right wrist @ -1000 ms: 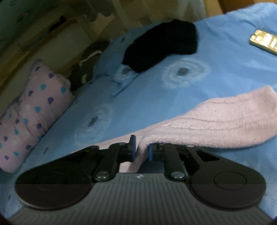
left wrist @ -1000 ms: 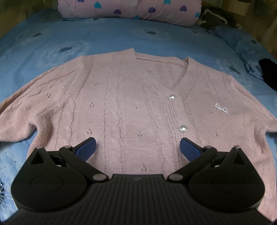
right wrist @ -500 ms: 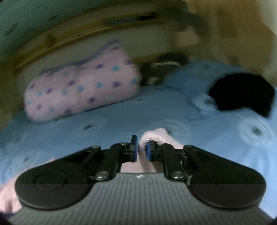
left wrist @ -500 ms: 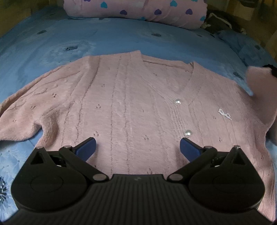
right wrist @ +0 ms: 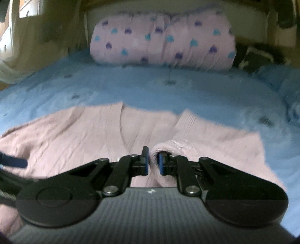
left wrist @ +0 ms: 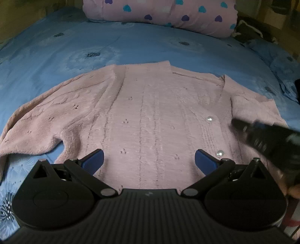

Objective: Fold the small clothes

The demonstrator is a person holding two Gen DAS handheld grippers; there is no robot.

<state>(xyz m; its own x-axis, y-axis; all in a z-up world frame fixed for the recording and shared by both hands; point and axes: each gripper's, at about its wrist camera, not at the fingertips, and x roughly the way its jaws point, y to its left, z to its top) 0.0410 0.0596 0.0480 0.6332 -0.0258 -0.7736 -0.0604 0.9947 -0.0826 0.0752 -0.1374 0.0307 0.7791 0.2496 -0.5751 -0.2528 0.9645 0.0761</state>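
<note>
While the left gripper (left wrist: pixel 149 160) hangs above the hem of the pink cardigan (left wrist: pixel 146 120) with its blue pads spread wide and nothing between them, the right gripper (right wrist: pixel 153 165) is clamped on a fold of the same knit, its pads nearly together with the cuff (right wrist: pixel 168 147) bunched between them. The cardigan lies face up on the blue bedspread (left wrist: pixel 131 43), collar toward the heart-print pillow (left wrist: pixel 168 15).

Only the left wrist view shows the buttons: two pearl ones (left wrist: pixel 209 119) down the placket. It also shows one sleeve (left wrist: pixel 37 127) spread out flat toward the picture's left, and the other sleeve laid across the chest at the right, where the right gripper appears as a dark blurred shape (left wrist: pixel 266 137) lying over it. A bit of a hand (left wrist: pixel 293 191) shows at the right edge.

Only the right wrist view shows the grip itself, the rolled cuff end poking past the pads, and the V of the neckline (right wrist: pixel 129 138) straight ahead. One blue pad of the left gripper (right wrist: pixel 13 162) pokes in at its left edge. This view is soft with blur, so no knit pattern or buttons can be made out.
</note>
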